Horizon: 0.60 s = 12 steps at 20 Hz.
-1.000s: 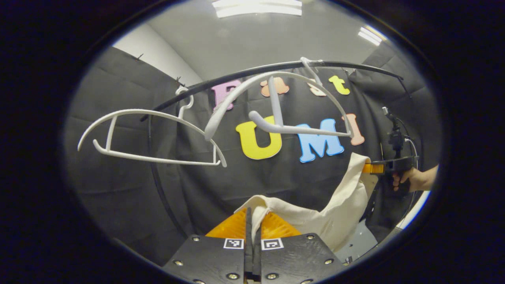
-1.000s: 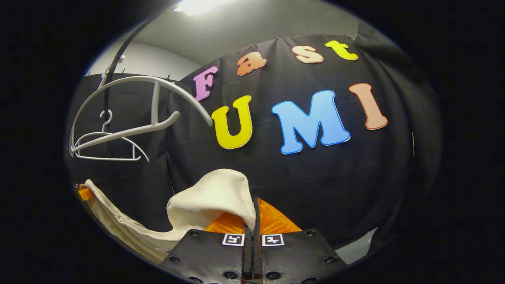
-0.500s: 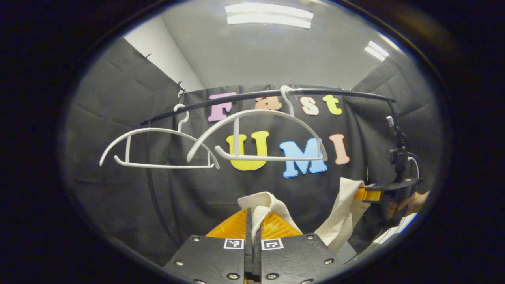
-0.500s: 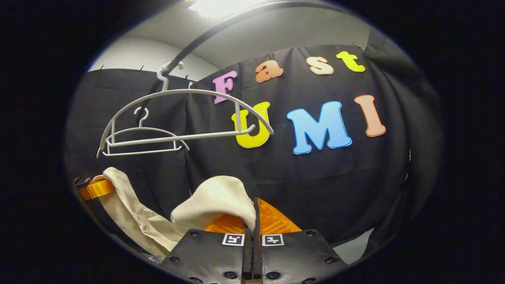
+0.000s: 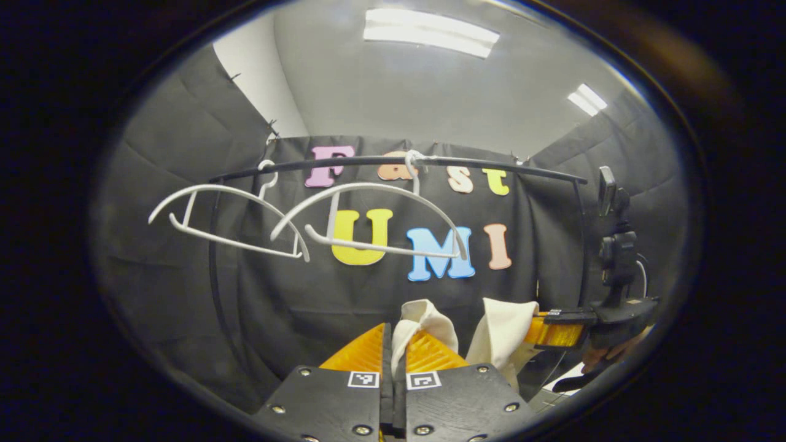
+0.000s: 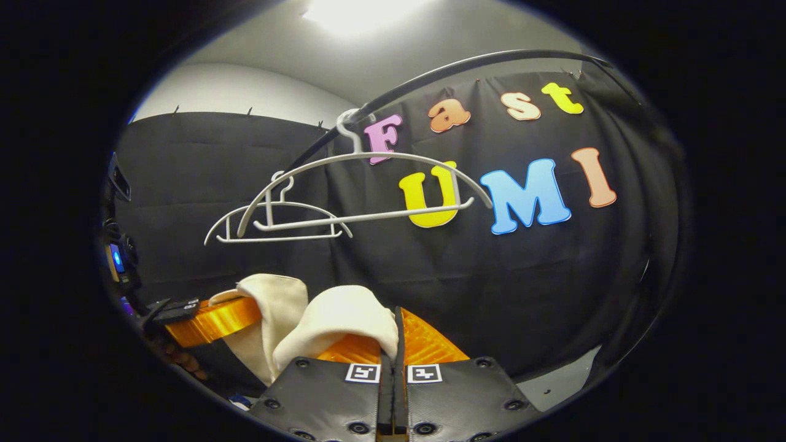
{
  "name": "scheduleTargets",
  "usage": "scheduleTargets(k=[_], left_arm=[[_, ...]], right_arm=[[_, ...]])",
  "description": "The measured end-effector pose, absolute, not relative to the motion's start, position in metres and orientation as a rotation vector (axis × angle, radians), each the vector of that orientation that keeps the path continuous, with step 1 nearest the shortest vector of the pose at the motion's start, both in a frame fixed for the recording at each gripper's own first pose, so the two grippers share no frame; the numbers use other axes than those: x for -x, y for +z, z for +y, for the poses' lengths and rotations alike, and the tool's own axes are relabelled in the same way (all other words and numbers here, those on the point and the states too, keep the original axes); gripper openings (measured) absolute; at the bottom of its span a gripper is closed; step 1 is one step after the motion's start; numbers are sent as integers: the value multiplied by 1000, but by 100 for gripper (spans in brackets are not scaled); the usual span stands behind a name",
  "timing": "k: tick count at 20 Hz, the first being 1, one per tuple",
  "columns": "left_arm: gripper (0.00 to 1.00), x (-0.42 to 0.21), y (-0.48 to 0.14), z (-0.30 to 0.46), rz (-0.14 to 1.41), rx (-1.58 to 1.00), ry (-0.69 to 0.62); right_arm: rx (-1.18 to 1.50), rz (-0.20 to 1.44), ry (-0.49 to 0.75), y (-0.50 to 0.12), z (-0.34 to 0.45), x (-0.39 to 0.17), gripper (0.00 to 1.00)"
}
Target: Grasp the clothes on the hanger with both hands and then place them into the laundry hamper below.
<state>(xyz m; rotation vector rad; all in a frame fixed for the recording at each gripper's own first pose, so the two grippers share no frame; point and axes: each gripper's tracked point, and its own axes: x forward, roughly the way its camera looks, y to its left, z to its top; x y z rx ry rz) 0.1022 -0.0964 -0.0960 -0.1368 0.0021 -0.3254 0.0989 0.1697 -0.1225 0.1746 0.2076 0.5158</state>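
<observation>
Gripping a fold of the cream garment [image 5: 424, 319], the left claw [image 5: 393, 356] sits at the bottom of the left gripper view, its fingers clenched tight with the cloth rising from between them. To the right, the right claw [image 5: 546, 333] pinches a second bunch of the same garment, and a hand [image 5: 605, 355] holds its handle just below. The two bunches stand near each other, apart. Above, two bare white hangers, the left hanger [image 5: 230, 215] and the right hanger [image 5: 374, 218], hang from a dark rail [image 5: 491, 167] before the black cloth wall. Ceiling lights [image 5: 430, 31] shine overhead.

Seen in the right gripper view, the right claw [image 6: 393, 362] is likewise clenched on the garment [image 6: 344, 316], which mounds over its left finger. At the left the left claw [image 6: 212, 320] enters, its fingers wrapped by another fold of cloth [image 6: 273, 307] that hangs down just beside the first. Both hangers, the nearer [image 6: 368, 184] and the farther [image 6: 276, 221], hang empty from the rail [image 6: 466, 64]. The garment is thus off the hangers, held below them between the two claws.
</observation>
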Motion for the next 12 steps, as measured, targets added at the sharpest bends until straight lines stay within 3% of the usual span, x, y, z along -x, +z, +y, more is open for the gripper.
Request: scheduleTargets(k=[12], left_arm=[[1, -87, -302, -73, 333, 165, -198]], right_arm=[[-118, 519, 426, -293, 173, -45, 2]])
